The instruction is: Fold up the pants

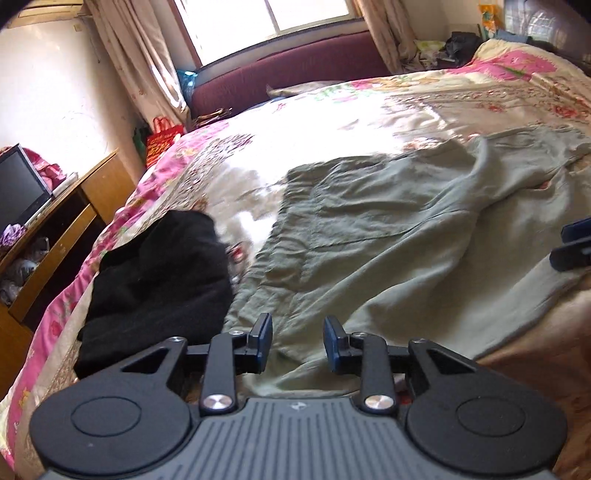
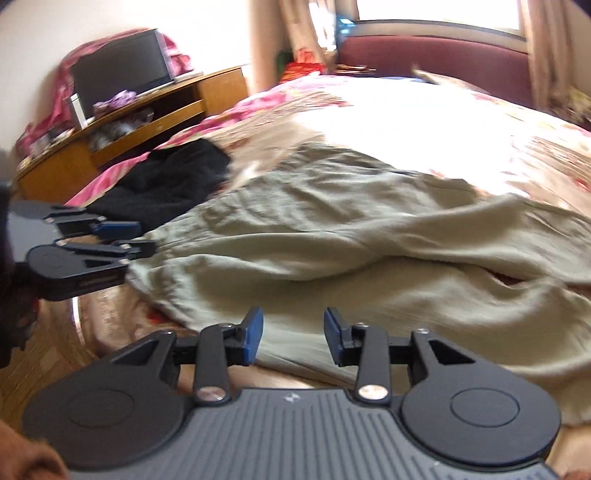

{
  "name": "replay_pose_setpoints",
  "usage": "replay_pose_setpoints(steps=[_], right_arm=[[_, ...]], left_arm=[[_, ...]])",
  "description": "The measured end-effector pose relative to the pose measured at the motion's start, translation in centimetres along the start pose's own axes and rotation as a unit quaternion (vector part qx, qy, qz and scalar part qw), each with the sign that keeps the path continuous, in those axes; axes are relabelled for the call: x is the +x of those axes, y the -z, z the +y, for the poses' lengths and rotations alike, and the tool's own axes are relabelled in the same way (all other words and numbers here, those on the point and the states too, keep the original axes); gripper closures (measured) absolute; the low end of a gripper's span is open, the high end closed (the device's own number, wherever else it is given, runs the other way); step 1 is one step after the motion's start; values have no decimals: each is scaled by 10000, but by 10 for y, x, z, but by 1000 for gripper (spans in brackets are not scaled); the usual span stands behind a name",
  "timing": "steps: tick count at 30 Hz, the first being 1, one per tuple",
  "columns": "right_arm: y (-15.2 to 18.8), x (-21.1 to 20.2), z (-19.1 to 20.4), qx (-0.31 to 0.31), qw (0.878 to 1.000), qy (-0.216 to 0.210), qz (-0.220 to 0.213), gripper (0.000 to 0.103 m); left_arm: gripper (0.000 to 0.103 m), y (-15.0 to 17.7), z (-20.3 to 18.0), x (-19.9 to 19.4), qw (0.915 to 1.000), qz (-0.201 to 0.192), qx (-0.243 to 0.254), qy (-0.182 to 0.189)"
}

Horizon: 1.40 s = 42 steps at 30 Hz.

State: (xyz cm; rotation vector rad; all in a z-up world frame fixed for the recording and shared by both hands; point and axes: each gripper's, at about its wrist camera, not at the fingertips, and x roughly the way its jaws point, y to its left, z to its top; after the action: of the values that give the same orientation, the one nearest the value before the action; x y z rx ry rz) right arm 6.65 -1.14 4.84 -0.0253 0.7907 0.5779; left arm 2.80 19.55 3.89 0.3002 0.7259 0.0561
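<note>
Two tongs, left (image 1: 297, 343) and right (image 2: 293, 341), both spread and empty above the near edge of the pants (image 1: 388, 236), rumpled at frame centre on the bed (image 1: 332, 110). Risk: pinching one layer only; snagging black garment (image 1: 159, 280) lower left.

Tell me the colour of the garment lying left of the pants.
Black garment, plain, clearest in the left wrist view.

Sunlit window (image 1: 258, 18), wooden desk (image 1: 55, 229)

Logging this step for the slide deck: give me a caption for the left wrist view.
Open left gripper poised at the near edge of rumpled green pants on a floral bedspread.
</note>
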Motion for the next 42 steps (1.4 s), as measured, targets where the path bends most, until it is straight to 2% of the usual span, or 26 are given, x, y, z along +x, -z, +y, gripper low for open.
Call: replay_pose_setpoints(steps=[2,4,6,8,10,12,13,16,18,20,22,24,27,30,33,35,39,42], right_arm=[[11,-22,-48,573,9965,610,-90,62],[28,-42,-100,1218,9845,1256,-95,61],[44,-61,-152,1976,9628,1839,-91,61],[64,-82,-205,2757,9339,2260,-254,60],[76,-98,-246,3344,9075,2507,-425,59],[88,-108,-279,3765,8869,2598,-638,59],[91,-110,-292,3924,8792,2601,-739,58],[95,-108,-316,4224,8667,2474,-953,58],[97,-105,-326,4328,8625,2385,-1094,58],[96,-101,-333,4356,8613,2312,-1219,66],[98,-99,-342,4508,8567,2147,-1295,101],[106,-104,-352,4825,8438,1886,-1401,101],[115,-131,-347,4853,8394,1782,-1679,101],[124,-163,-338,4684,8429,1901,-1844,101],[137,-162,-343,4689,8431,2182,-1475,100],[142,-156,-346,4679,8457,2275,-1191,96],[138,-162,-334,4550,8512,2385,-1074,93],[126,-175,-320,4197,8587,2716,-1128,87]], left_arm=[[53,-9,-31,-4,9990,-102,187,397],[52,-18,-68,-2,9961,-177,406,759],[52,-29,-108,3,9913,-209,612,1144],[51,-39,-148,6,9848,-263,824,1506],[50,-48,-183,7,9781,-354,1074,1746],[50,-59,-212,8,9721,-452,1300,1900],[50,-63,-223,9,9699,-472,1363,1961],[50,-76,-250,12,9650,-438,1462,2135],[50,-81,-263,16,9629,-374,1538,2185],[49,-84,-274,21,9615,-308,1614,2201],[50,-86,-281,26,9608,-248,1676,2196],[50,-88,-286,28,9598,-233,1721,2203],[50,-91,-289,23,9578,-302,1716,2287],[48,-89,-293,15,9533,-375,1693,2473],[45,-82,-304,20,9499,-210,1799,2548],[45,-77,-308,22,9498,-137,1833,2533],[45,-78,-291,11,9494,-264,1814,2550],[44,-81,-267,8,9531,-408,1813,2390]])
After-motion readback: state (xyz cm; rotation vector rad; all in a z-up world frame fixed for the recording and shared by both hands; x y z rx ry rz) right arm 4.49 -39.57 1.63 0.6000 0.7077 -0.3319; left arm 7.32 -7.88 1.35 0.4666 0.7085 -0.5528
